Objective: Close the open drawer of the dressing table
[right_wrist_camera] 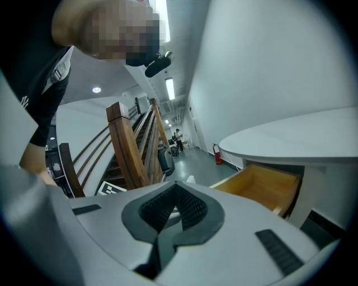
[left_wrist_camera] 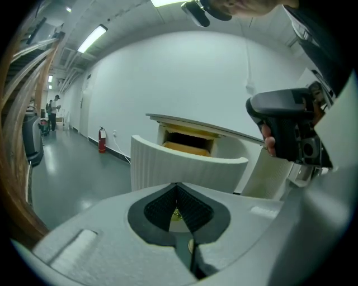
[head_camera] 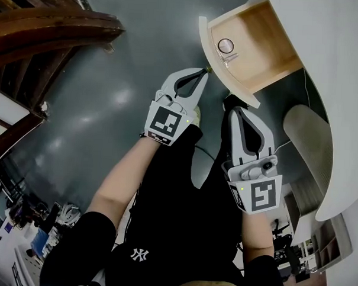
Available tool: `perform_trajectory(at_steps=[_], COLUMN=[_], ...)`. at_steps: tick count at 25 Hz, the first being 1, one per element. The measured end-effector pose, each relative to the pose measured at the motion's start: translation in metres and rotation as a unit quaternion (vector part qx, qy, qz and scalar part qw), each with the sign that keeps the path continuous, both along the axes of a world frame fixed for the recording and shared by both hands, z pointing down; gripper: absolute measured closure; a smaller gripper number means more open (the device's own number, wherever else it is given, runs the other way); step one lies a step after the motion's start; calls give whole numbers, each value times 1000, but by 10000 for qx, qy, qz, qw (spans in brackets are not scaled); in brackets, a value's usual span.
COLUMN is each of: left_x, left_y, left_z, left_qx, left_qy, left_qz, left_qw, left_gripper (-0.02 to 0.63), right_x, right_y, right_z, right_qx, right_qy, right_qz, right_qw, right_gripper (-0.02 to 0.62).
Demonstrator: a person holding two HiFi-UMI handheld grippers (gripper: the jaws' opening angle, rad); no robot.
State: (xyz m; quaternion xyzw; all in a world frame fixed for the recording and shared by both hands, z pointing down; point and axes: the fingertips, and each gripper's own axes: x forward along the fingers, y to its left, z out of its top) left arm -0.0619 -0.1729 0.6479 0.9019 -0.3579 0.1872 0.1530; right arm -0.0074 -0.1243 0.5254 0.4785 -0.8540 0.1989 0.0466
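Grey pads of the left gripper meet, apparently holding nothing; the right gripper is likewise closed. Straight ahead of the left tips, just beside them, the open drawer presents its curved white front crosswise.

The white dressing table stands on a grey floor. Its open drawer holds a small round thing.

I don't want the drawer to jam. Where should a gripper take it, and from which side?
No handle shows, so press, probably: set the shut left gripper on the middle of the drawer's curved white front, coming in over the floor, straight toward the dressing table.
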Motion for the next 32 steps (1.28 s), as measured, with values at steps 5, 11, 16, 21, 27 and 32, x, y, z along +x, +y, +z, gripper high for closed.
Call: perform_trajectory(at_steps=[5, 11, 16, 21, 27, 32], left_x=[11, 19, 42, 72, 106, 132], left_y=[-7, -11, -28, -50, -76, -92], left_z=[9, 10, 8, 4, 2, -2], left_qx=[48, 153, 239, 319, 463, 540], left_qy=[8, 2, 13, 88, 236, 480], left_qz=[128, 242, 401, 520, 659, 679], left_qw=[9999, 9996, 9989, 9981, 9965, 9951], left_gripper=[597, 597, 595, 597, 595, 595], right_x=[4, 15, 39, 62, 88, 107], right_y=[1, 5, -5, -18, -34, -45], right_z=[18, 28, 32, 33, 39, 43], right_qx=[-104, -149, -171, -150, -150, -114], right_qy=[-14, 1, 15, 77, 154, 191], right_qz=[1, 87, 280, 413, 574, 681], right_qw=[9999, 9999, 9995, 9990, 9981, 9974], right_gripper=[580, 580, 580, 580, 580, 580])
